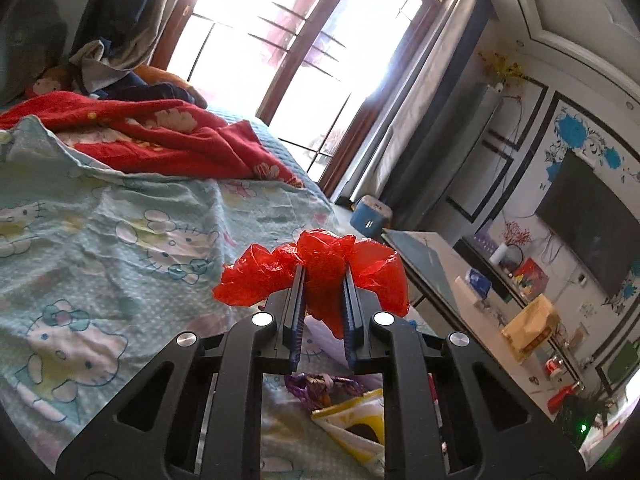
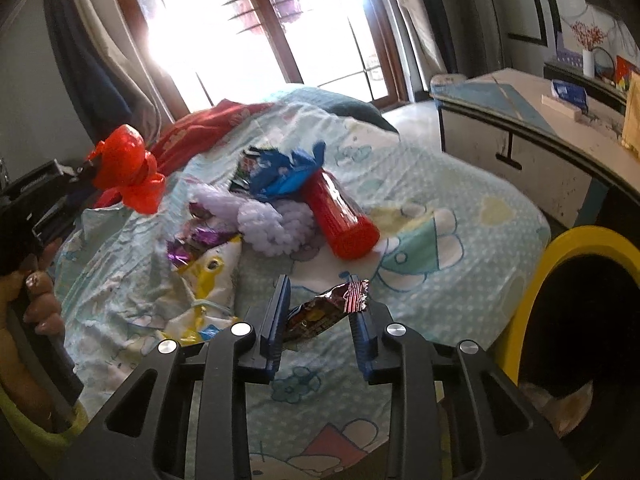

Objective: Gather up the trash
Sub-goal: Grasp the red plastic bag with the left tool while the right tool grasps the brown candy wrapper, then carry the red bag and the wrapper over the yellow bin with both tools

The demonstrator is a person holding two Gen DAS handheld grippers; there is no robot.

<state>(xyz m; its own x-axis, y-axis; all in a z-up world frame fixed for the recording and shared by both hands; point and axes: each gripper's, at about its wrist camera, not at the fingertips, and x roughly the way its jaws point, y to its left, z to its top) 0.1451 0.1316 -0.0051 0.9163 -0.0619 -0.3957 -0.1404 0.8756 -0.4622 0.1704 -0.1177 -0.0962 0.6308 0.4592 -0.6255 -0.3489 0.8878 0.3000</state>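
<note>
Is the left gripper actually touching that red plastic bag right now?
Touching. The left wrist view shows the left gripper shut on the red plastic bag, with plastic bunched between both fingers and no gap; the right wrist view shows the same hold.

A crumpled red plastic bag (image 1: 316,276) is pinched between the closed fingers of the left claw (image 1: 323,280), held up above the bed. A dark snack wrapper (image 2: 320,312) with a shiny red crimped end sits between the fingers of the right claw (image 2: 320,300). On the bedsheet lie a red tube (image 2: 340,216), a blue wrapper (image 2: 280,176), a purple foil wrapper (image 2: 196,240) and a yellow-and-white bag (image 2: 208,280).
</note>
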